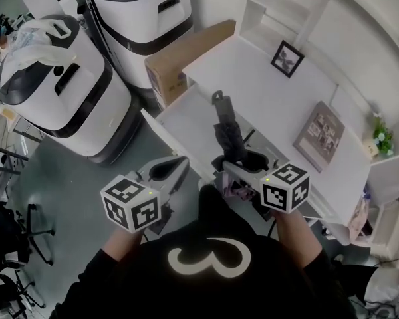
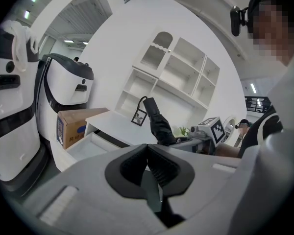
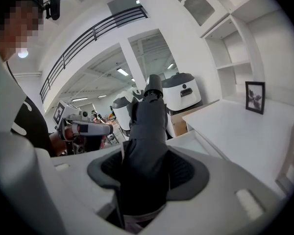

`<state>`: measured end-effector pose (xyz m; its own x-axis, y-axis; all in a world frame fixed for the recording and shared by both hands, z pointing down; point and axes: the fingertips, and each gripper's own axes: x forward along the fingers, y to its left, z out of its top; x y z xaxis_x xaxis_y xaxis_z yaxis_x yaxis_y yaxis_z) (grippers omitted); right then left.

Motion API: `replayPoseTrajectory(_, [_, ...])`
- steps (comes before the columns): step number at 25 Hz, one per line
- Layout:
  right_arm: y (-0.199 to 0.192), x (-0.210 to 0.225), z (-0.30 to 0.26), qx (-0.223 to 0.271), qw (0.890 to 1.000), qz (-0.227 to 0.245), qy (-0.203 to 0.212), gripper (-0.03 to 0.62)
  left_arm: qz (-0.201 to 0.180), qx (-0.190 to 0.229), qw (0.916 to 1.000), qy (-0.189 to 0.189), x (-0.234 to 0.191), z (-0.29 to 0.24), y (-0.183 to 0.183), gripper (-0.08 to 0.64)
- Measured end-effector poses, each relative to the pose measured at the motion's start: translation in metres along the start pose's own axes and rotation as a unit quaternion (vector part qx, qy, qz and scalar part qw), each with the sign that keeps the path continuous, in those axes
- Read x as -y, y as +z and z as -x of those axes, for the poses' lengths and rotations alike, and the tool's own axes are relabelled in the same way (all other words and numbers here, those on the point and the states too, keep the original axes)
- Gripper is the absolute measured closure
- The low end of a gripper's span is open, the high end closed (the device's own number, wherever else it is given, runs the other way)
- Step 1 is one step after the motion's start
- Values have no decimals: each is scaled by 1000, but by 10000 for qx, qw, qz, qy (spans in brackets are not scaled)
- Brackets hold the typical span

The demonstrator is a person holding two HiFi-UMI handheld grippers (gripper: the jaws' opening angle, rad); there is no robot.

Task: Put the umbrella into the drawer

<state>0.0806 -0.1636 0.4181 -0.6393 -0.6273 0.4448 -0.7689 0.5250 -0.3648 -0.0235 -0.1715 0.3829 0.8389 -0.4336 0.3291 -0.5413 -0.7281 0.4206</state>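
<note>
A folded black umbrella [image 1: 226,135] sticks up and forward from my right gripper [image 1: 238,166], which is shut on its lower part. In the right gripper view the umbrella [image 3: 147,141] fills the gap between the two dark pads of the right gripper [image 3: 146,168], handle end pointing away. It hangs over the open white drawer [image 1: 186,121] at the desk's left end. My left gripper [image 1: 181,163] is just left of the umbrella, near the drawer's front, shut on nothing. The left gripper view shows its pads meeting at the left gripper's tip [image 2: 147,148], with the umbrella [image 2: 159,126] and the drawer [image 2: 83,146] beyond.
The white desk [image 1: 253,78] carries a small framed picture [image 1: 286,58] and a flat album [image 1: 319,135]. A cardboard box [image 1: 186,55] stands at the desk's far left. Two big white-and-black machines [image 1: 60,92] stand to the left. A small plant [image 1: 382,137] and shelves are on the right.
</note>
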Motion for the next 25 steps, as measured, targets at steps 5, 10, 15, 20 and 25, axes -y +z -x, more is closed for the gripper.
replayPoseTrajectory(5, [9,22,-35,-266,9996,-21,136,367,133,12,9998,176,-25,-7,10,551])
replayPoseTrajectory(10, [13,52,-73,-591,9978,-243,186,367,343,5,9987,377,-57,-20,21,551])
replayPoseTrajectory(15, [11,78,-113,-1007,9942,-310,197,367,512,-15,9973,517,-85,-32,32,551])
replayPoseTrajectory(20, [0,106,-151,-1385,9896,-341,163,367,748,-92,9948,681,-117,-44,31,551])
replayPoseTrajectory(25, [-27,127,-187,-1878,9819,-230,61,367,970,-170,9921,777,-145,-50,27,551])
